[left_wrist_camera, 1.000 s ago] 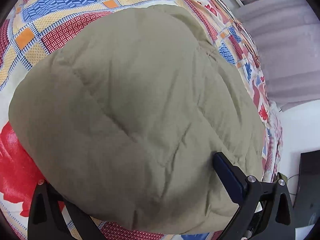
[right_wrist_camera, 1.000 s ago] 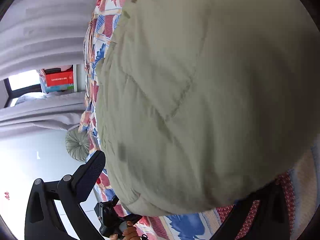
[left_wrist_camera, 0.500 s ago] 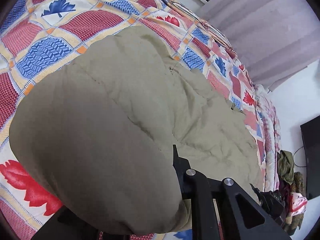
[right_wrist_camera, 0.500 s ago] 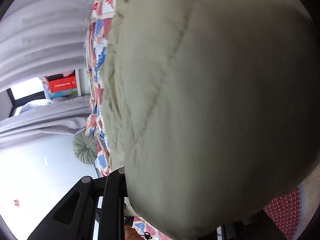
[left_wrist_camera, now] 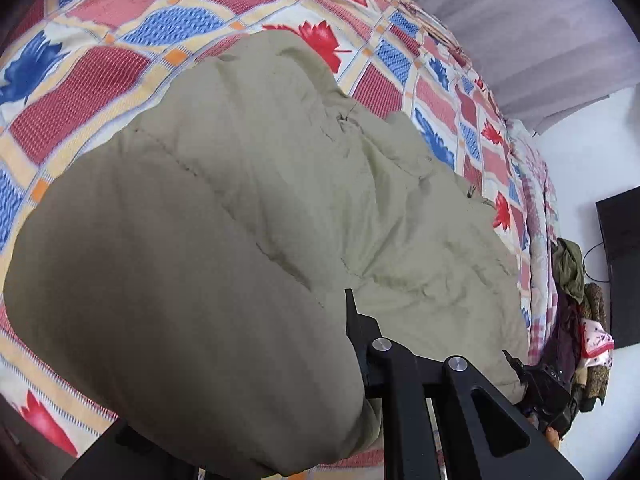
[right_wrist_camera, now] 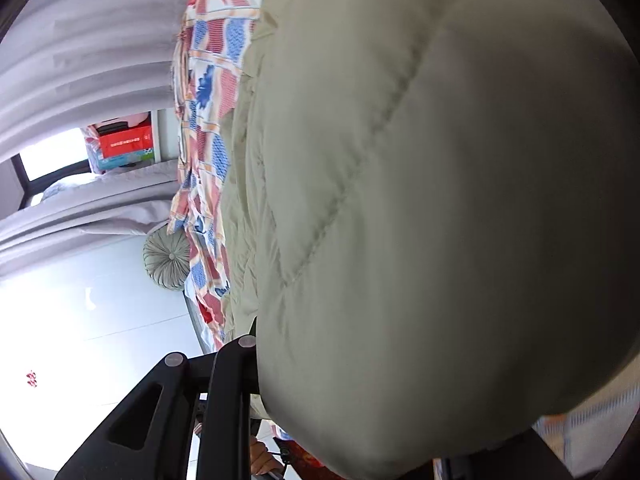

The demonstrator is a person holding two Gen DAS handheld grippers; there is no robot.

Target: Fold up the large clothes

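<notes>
The puffy olive jacket (left_wrist_camera: 224, 240) fills centre and lower frame, blocking passage; bare bedspread (left_wrist_camera: 104, 64) lies open at upper left.

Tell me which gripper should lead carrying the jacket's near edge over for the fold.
Probably left. The left gripper is clamped on the jacket with the bedspread ahead in view. The right gripper's view is nearly filled by fabric.
</notes>
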